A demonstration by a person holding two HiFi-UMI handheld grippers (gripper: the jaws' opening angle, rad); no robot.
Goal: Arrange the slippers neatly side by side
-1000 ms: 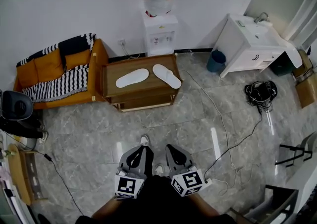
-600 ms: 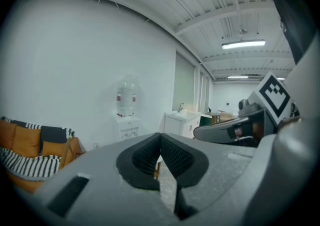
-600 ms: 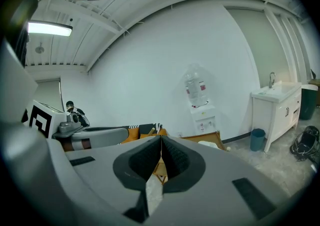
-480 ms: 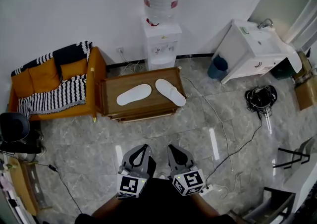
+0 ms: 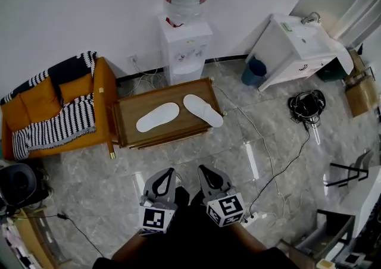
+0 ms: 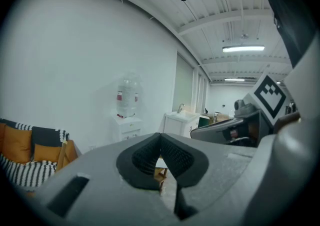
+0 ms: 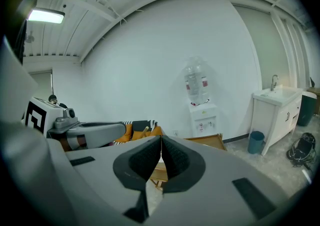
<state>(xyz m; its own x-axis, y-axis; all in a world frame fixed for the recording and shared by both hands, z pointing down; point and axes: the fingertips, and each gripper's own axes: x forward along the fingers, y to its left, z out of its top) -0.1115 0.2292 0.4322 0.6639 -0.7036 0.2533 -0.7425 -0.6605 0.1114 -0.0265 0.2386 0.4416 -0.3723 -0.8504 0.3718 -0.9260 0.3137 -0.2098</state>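
While my left gripper [image 5: 168, 171] and right gripper [image 5: 202, 169] are pinched together, empty, I should spread them before reaching the slippers [image 5: 158, 117] on the table [image 5: 127, 113].

Bright even light, ceiling strip lamps [image 6: 243, 48], glare streaks on glossy floor [image 5: 89, 166], fisheye curvature, dark vignetted corners

Grey moulded shells on the left gripper [image 5: 169, 171] and the right gripper [image 5: 203, 169], tapering to rounded tips — black ribbed pads [image 6: 142, 159] lining the inner faces. White marker cube [image 5: 155, 219] at each rear, printed with black squares. Black clothing [image 5: 190, 235] on the wearer.
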